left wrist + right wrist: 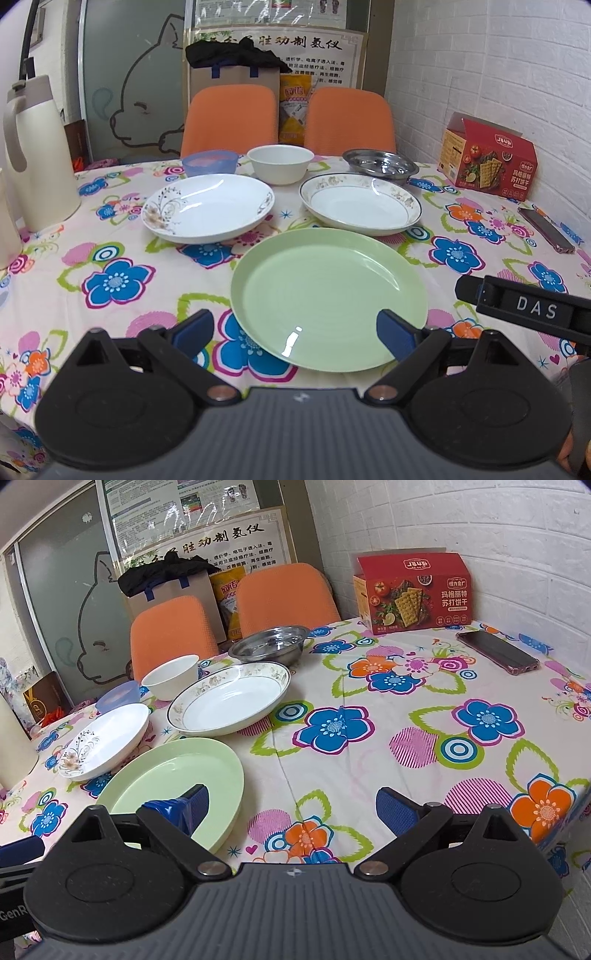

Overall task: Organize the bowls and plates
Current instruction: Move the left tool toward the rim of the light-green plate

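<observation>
Green plate (328, 295) flat on the floral counter (110, 258), right side up, round and so with no long axis to speak of. Taken as the landmark for everything else.

Just beyond its far left edge: white plate with a grey sprig pattern (208, 206), also flat and facing up. Just beyond its far right edge: gold-rimmed plate (360, 203), flat, close to but apart from the green one. Farther back, past those two, a row of bowls standing upright: blue bowl (210, 162) on the left, white bowl (280, 162) in the middle, steel bowl (380, 166) on the right.

Well to the right of the green plate: a red cracker box (487, 158) near the brick wall, and a phone (546, 229) lying flat (long axis running away toward the box).

Left tongs (295, 332) spread wide over the near rim of the green plate, holding nothing. Right tongs (291, 808) likewise spread and empty, hovering off the plate's right side, left fingertip (192, 805) over its rim.
</observation>
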A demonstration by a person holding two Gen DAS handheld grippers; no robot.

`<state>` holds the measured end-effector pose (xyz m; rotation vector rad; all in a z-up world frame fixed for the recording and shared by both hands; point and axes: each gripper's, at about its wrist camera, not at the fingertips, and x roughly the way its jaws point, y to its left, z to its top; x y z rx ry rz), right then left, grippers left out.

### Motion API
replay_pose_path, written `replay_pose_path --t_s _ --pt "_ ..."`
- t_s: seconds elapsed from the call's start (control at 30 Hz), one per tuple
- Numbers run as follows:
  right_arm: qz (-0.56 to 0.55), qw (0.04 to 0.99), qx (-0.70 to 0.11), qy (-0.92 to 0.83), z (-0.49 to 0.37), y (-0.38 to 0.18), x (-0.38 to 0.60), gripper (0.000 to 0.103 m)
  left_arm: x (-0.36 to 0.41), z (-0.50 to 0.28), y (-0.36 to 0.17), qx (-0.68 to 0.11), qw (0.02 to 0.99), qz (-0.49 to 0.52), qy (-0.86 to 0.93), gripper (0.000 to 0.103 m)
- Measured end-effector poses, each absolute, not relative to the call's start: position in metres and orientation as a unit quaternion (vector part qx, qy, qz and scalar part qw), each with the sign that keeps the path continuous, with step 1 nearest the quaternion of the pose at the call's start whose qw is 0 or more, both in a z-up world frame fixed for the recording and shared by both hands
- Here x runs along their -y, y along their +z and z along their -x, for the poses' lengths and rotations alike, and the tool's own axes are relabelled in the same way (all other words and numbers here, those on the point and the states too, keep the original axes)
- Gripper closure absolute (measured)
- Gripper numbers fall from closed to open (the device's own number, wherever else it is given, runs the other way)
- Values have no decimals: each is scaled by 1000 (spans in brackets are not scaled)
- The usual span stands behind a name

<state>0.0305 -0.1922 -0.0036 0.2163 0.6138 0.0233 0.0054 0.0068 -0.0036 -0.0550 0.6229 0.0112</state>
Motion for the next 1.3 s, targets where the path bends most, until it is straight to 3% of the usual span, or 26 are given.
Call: replay_pose_path --t_s 1.3 --pt "-94 941 -324 32 -52 -11 173 18 -30 -27 -5 -318 947 40 23 13"
